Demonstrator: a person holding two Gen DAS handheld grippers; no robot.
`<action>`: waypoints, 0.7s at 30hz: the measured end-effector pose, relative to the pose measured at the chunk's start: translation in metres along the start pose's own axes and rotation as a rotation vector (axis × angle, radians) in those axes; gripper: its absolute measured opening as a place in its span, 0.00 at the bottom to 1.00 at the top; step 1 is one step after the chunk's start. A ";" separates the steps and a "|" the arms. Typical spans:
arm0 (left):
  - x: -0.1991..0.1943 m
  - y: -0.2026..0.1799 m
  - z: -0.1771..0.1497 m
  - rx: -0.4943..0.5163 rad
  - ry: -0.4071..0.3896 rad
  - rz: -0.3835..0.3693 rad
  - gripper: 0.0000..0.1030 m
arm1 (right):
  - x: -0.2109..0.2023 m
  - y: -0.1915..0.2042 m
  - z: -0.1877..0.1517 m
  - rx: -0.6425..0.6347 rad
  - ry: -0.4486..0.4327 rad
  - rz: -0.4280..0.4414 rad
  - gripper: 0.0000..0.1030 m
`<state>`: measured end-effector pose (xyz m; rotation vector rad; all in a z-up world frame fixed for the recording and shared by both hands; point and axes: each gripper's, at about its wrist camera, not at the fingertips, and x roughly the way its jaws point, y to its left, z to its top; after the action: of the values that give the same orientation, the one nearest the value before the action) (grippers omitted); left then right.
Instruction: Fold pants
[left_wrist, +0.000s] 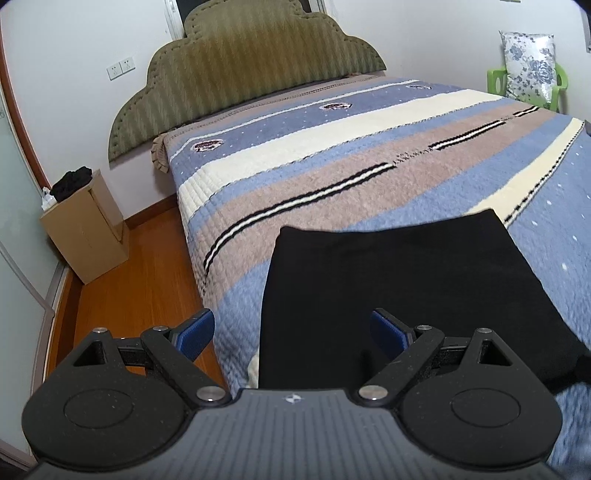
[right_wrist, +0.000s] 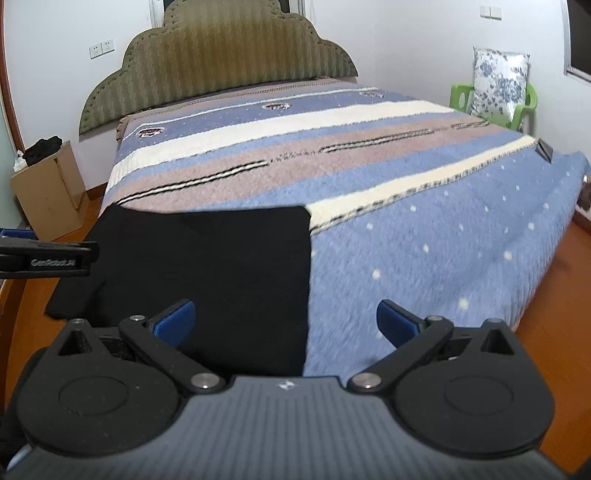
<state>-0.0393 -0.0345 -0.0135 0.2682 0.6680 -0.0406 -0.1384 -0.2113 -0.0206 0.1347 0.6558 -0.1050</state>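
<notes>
The black pants (left_wrist: 399, 288) lie folded in a flat rectangle on the near end of the striped bed blanket (left_wrist: 332, 162). They also show in the right wrist view (right_wrist: 207, 266). My left gripper (left_wrist: 293, 330) is open and empty, held above the pants' near left edge. My right gripper (right_wrist: 286, 319) is open and empty, above the pants' right edge. The left gripper's body (right_wrist: 48, 258) shows at the left edge of the right wrist view.
A green padded headboard (left_wrist: 240, 70) stands at the far end. A cardboard box (left_wrist: 86, 225) with dark cloth on it sits on the wooden floor (left_wrist: 140, 280) to the left. A green chair (right_wrist: 513, 107) with a floral pillow is at the far right.
</notes>
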 end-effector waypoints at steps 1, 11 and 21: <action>-0.001 0.001 -0.003 0.001 0.001 0.003 0.89 | -0.003 0.002 -0.005 0.004 0.006 0.004 1.00; -0.005 0.014 -0.021 -0.014 0.045 0.020 0.89 | -0.030 0.026 -0.026 -0.083 -0.012 0.000 1.00; -0.015 0.015 -0.023 -0.020 0.029 0.014 0.89 | -0.041 0.039 -0.028 -0.100 -0.024 0.029 1.00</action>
<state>-0.0636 -0.0143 -0.0180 0.2545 0.6950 -0.0169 -0.1822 -0.1661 -0.0140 0.0465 0.6337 -0.0456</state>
